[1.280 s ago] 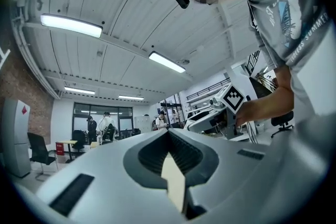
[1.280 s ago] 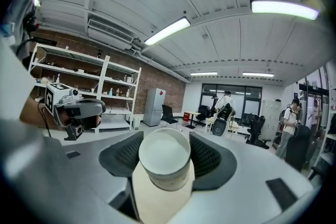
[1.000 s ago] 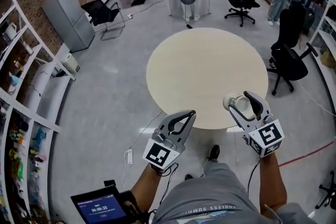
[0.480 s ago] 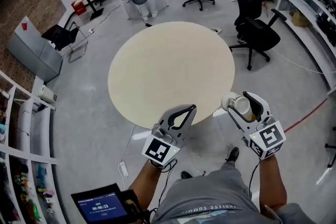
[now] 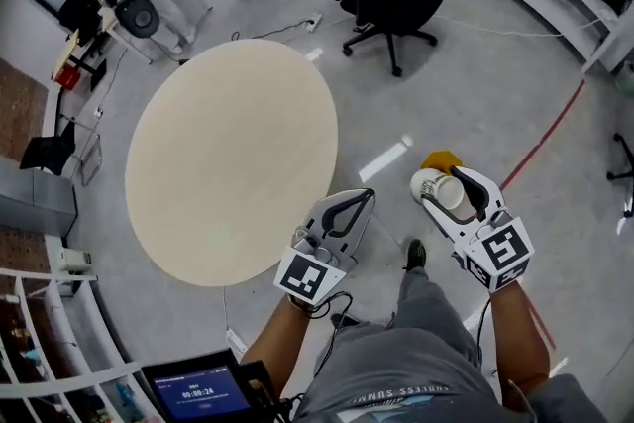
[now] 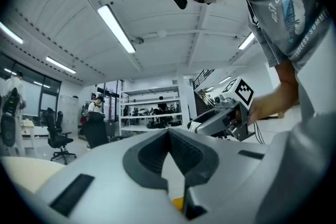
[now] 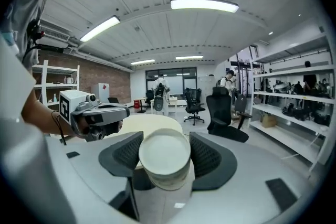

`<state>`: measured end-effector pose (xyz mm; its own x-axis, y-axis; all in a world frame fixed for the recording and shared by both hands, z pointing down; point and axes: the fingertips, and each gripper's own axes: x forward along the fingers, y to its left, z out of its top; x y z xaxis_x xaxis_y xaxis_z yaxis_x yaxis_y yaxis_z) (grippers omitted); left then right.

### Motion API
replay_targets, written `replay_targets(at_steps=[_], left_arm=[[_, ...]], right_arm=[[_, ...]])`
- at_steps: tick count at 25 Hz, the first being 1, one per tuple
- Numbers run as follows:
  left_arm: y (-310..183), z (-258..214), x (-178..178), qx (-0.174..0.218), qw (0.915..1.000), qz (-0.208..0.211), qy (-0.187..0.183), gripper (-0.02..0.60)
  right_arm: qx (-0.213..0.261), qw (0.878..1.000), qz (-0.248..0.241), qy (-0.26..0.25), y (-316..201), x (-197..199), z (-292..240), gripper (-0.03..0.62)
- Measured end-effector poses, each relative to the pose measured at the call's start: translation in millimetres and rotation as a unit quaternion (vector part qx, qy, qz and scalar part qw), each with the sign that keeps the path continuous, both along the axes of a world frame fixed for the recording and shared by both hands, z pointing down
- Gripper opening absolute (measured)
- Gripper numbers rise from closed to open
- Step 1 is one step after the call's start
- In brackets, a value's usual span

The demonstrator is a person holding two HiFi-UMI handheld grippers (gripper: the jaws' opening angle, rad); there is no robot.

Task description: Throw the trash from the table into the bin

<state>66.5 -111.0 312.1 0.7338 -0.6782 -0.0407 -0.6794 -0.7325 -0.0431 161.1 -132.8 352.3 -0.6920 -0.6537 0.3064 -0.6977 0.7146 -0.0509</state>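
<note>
Long ceiling tubes (image 7: 203,4) are lighting the room brightly and evenly, so shadows are falling faint. A glare streak (image 5: 386,158) is shining on the grey floor (image 5: 475,64). Both gripper views are bending hard toward dark round corners, and the left hand-held gripper (image 6: 168,134) is looking soft up close.

cup (image 5: 432,184) in right gripper (image 5: 448,186), table (image 5: 228,163) left
</note>
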Motion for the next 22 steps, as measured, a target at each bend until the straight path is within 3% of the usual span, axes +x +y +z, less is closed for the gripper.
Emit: replay_targets(at_steps=[6,11,16,22], left_arm=[[-78,74,116,-0.047,0.9971,0.060,-0.005,0.041],[-136,156,183,-0.090,0.9912,0.093,-0.026,0.041],[-186,243,231,-0.133,0.9839,0.112,-0.040,0.041],[-227,343,258,-0.176,0.9748,0.127,-0.052,0.041]], right_arm=[[-0.046,0.997,0.055,0.004,-63,105,80,0.282],[-0.085,0.992,0.092,0.002,-116,174,159,0.282],[-0.129,0.986,0.107,-0.001,-160,213,249,0.282],[-0.163,0.979,0.122,0.004,-202,230,348,0.282]])
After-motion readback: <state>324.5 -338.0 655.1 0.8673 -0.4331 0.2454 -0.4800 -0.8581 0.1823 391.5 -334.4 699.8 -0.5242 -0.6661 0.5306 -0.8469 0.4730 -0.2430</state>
